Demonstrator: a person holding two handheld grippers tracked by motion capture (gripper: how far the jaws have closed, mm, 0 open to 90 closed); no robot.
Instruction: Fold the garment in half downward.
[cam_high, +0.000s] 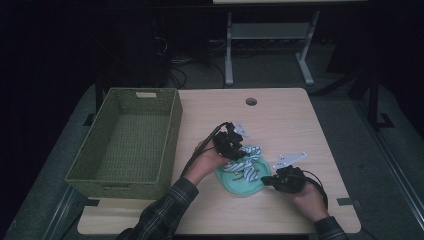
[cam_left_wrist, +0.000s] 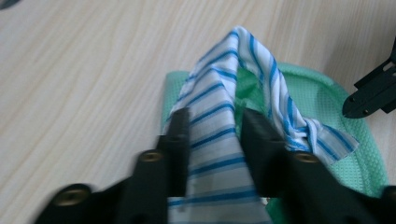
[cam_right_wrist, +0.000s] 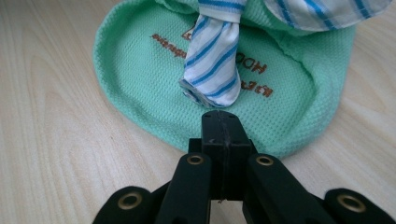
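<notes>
The blue-and-white striped cloth (cam_left_wrist: 219, 116) lies bunched on top of a mint-green mesh garment (cam_right_wrist: 140, 88), both near the middle of the tabletop (cam_high: 280, 120), a little toward the person's side. In the left gripper view the cloth is pulled up into a peak, with its long axis running from the left gripper (cam_left_wrist: 212, 135) up and away over the green piece; a knotted or twisted end trails off to the side. The left gripper's fingers (cam_left_wrist: 180, 135) are closed in part way, with a band of striped fabric pinched between them, so this hand has the cloth. The right gripper (cam_right_wrist: 223, 126) sits at the near edge of the green garment, its fingers pressed together with nothing visibly between them; a folded tail of the striped cloth hangs just ahead of the tips, close but apart. In the high view the left gripper (cam_high: 231, 142) is over the far side of the heap and the right gripper (cam_high: 285, 179) at its near right side. A green woven basket (cam_high: 125, 140) stands on the left part of the tabletop, well apart from the heap. The left hand is the nearer to it, so lifting the striped cloth clear likely falls to that hand, leftward.
</notes>
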